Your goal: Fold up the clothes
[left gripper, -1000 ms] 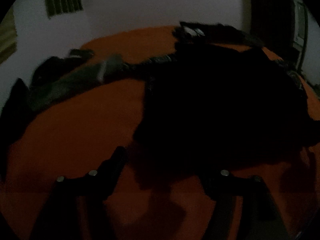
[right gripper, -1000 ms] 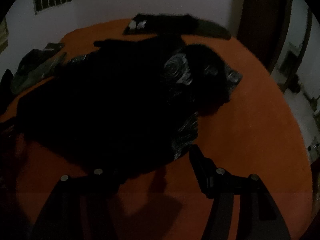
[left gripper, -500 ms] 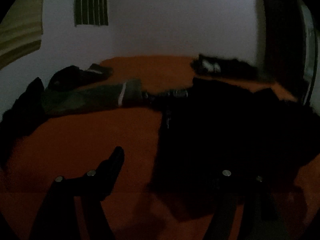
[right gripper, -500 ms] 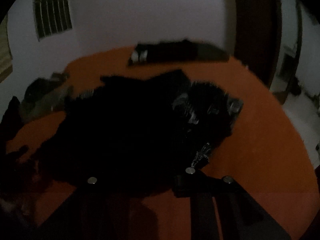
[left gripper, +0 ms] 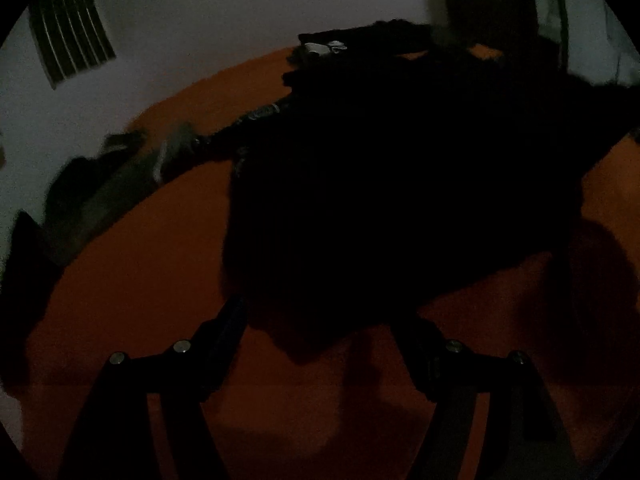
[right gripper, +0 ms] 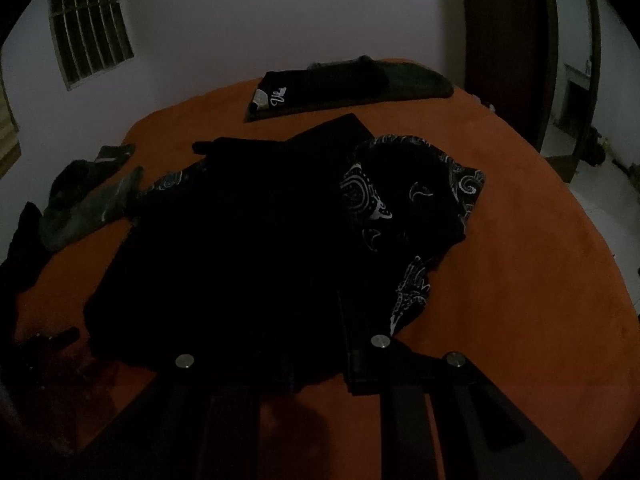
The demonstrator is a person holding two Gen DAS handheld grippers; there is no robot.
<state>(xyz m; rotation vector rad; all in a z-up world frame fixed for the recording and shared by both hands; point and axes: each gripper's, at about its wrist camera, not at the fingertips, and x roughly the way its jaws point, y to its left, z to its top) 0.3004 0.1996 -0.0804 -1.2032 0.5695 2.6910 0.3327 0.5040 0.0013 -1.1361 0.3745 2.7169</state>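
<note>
A black garment (left gripper: 380, 200) lies spread over an orange cover (left gripper: 120, 300). In the right wrist view its right side (right gripper: 240, 240) shows a white paisley-printed lining (right gripper: 372, 200). My right gripper (right gripper: 316, 344) is shut on the garment's near hem, with dark cloth bunched between the narrow jaws. My left gripper (left gripper: 320, 316) stands open at the garment's near left corner. The hem dips between its fingers (left gripper: 228, 332), and the pads do not press on it. The dim light hides the folds in the black cloth.
A folded black piece with a white label (right gripper: 320, 92) lies at the far edge, next to a dark grey one (right gripper: 416, 80). A grey-green garment (right gripper: 88, 208) is heaped at the left edge. A barred vent (right gripper: 88, 40) and a doorway (right gripper: 568, 120) sit in the walls behind.
The right jaws have drawn together on the near hem and lifted it slightly. The left gripper has rolled and come closer to the garment's corner, still open.
</note>
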